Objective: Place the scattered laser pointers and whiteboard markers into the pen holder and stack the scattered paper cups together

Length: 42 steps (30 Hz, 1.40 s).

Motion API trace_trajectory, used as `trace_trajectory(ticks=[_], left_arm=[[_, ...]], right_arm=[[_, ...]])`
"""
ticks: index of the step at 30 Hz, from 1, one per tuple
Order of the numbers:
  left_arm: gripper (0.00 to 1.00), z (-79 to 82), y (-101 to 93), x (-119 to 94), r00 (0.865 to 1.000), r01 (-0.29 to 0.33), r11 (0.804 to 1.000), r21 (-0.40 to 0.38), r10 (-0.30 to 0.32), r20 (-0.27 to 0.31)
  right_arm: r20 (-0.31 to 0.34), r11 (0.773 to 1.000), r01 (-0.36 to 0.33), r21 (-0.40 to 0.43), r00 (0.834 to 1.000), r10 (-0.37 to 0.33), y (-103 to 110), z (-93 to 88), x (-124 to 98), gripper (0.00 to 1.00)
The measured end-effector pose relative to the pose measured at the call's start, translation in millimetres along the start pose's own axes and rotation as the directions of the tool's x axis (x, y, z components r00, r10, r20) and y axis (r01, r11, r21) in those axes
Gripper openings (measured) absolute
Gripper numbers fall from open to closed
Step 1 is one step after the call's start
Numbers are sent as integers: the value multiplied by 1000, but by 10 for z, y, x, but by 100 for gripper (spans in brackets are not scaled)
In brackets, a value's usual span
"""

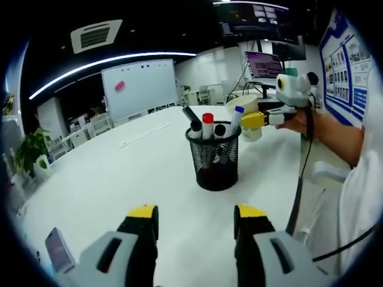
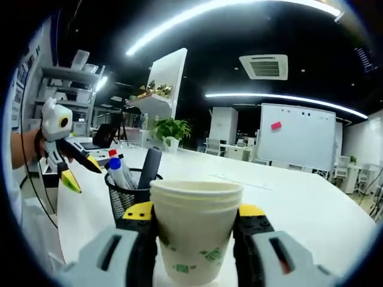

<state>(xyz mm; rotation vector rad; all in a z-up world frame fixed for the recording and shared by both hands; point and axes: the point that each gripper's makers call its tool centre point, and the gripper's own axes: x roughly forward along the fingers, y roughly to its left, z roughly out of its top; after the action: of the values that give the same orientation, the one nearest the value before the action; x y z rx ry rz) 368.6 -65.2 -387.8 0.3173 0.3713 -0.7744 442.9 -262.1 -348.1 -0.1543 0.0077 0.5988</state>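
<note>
Left tool: your left tool point(image 1: 195, 222) sits low over the white counter point(image 1: 119, 173), its jaws spread wide with nothing between them, aimed at the pen holder.
Right tool: your right tool point(image 2: 195, 222) grips the stacked paper cups point(image 2: 195, 230), one jaw pressed to each side of the stack.
Right hand pose: in the left gripper view your hand point(image 1: 297, 121) holds the right tool point(image 1: 256, 119) up at 2 o'clock, beyond the pen holder, with a cup just visible by its yellow jaws.
Left hand pose: in the right gripper view your other hand carries the left tool point(image 2: 81, 170) at 9 o'clock, jaws apart, pointing toward the holder.
Pen holder: the black mesh pen holder point(image 1: 214, 158) stands upright mid-counter; markers point(image 1: 207, 125) with red, blue and black caps stick out of its top.
Seen from the right: the holder point(image 2: 128, 194) sits just behind the cups at 10 o'clock.
Seen from the left: a phone point(image 1: 58, 249) lies at the counter's edge at 8 o'clock.
Cups: white, nested, with small green marks near the base.
Background: a whiteboard point(image 1: 139, 88) stands well behind.
</note>
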Motion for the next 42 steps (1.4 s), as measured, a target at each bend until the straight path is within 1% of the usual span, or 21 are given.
trace_trajectory(ticks=[3, 8, 14, 21, 25, 29, 36, 39, 42], left_arm=[[51, 5, 1, -1, 1000, 0, 1000, 0, 0, 2], [51, 26, 24, -3, 1000, -5, 1000, -4, 5, 11], [51, 5, 20, -6, 1000, -4, 1000, -3, 4, 7], [51, 21, 18, -28, 1000, -3, 1000, -1, 3, 13], [51, 22, 26, -27, 1000, -6, 1000, 1, 6, 13], [51, 26, 23, -27, 1000, -6, 1000, 0, 6, 15], [51, 18, 46, -41, 1000, -11, 1000, 1, 11, 13], [51, 65, 33, -52, 999, -7, 1000, -2, 7, 33], [51, 79, 23, -49, 999, -8, 1000, 5, 8, 34]], right_arm=[[-3, 1000, -1, 4, 1000, 1, -36, -25, 10, 50], [-7, 1000, -13, 24, 1000, 13, 55, -26, 33, 50], [-26, 999, -18, 30, 999, 19, 131, -71, 66, 50], [-32, 999, -24, 36, 999, 25, 164, -93, 69, 50], [-40, 999, -29, 29, 999, 30, 189, -137, 78, 50], [-53, 999, -28, 32, 998, 30, 193, -208, 85, 50], [-50, 999, -26, 46, 998, 28, 157, -247, 91, 50], [-47, 998, -29, 59, 998, 31, 154, -259, 102, 50], [-49, 998, -28, 63, 998, 31, 150, -276, 107, 50]])
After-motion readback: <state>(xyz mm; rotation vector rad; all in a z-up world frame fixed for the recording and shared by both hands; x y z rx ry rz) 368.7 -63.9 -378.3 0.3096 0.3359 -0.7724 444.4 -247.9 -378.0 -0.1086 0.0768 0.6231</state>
